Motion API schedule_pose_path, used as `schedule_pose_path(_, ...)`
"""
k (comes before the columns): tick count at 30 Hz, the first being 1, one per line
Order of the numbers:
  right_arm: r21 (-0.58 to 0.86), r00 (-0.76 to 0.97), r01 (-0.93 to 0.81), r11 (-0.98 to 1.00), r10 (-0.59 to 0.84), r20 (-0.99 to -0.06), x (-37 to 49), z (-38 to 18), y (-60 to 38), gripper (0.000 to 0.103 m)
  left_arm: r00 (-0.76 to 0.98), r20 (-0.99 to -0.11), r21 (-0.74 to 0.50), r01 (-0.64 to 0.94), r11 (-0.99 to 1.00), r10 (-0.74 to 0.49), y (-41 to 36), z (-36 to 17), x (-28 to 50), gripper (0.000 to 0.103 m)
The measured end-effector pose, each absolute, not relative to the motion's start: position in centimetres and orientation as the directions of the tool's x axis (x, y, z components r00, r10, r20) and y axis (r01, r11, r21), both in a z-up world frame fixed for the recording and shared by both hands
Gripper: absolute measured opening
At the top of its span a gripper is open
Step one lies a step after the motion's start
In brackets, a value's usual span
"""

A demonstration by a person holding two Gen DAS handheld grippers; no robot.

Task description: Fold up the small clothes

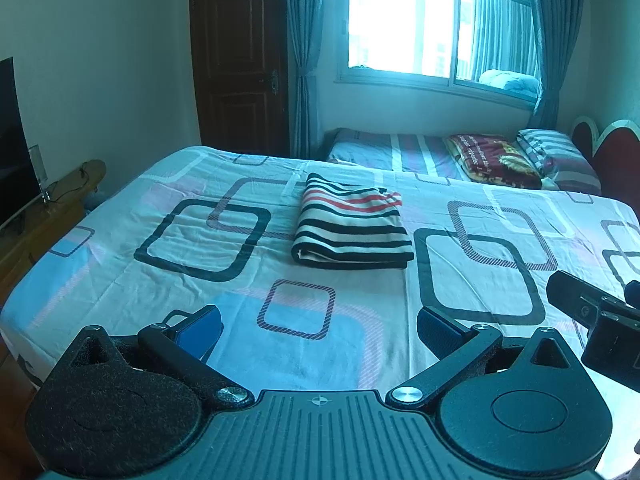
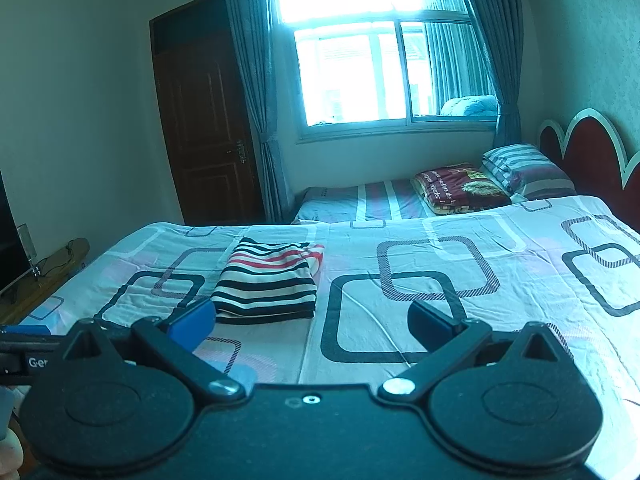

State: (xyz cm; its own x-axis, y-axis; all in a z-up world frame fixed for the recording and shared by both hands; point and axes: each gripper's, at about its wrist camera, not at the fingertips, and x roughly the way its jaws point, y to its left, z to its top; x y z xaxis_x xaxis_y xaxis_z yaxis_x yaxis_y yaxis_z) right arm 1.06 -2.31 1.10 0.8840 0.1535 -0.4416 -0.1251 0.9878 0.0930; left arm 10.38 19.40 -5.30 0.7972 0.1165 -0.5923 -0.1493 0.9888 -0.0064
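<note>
Striped garment (image 1: 352, 224) sits folded into a compact rectangle on the bedsheet (image 1: 120, 280), mid-bed, a little left of centre from my right wrist view (image 2: 266, 284). Black and cream bands with a few red ones toward the far end. I read this as the fold finished, or one last tidy remaining; neither claw touches the cloth. My left gripper (image 1: 320, 330) hangs over the near part of the bed, jaws spread wide, nothing between them. My right gripper (image 2: 312, 320) likewise stands released and empty, its left pad just beside the bundle's near left corner.

Next, I'd judge, either leave it or press the loose far edge flat, which wants a gentle low approach so the layers don't shift. The long axis runs near to far, stripes lying across it; the rolled fold faces me, looser edges toward the window (image 1: 400, 28).
</note>
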Motion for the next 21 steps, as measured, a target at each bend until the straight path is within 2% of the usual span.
schedule_pose_path(21,0.085,0.877,-0.132,0.988,0.157,-0.454,1.59,0.62,-1.51,0.102,0.791,-0.602,-0.008,-0.151,0.989,0.115,19.64,-5.79,10.83,0.103)
